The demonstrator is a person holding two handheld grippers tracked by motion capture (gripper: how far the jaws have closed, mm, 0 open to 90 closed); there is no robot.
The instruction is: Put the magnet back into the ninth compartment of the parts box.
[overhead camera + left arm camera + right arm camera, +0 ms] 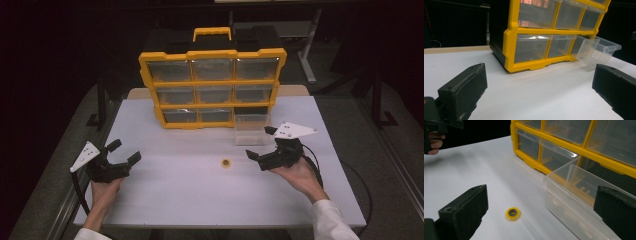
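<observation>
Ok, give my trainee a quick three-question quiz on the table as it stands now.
1. True or false: the yellow ring lies inside the clear drawer.
2. Which gripper is nearer the ring: A left gripper, B right gripper?
3. Which slot of the yellow organizer is empty?

Key: 1 false, it lies on the white table. 2 B. 3 bottom right.

One yellow organizer with nine drawer bays, one pulled-out clear drawer, one yellow washer.
</observation>
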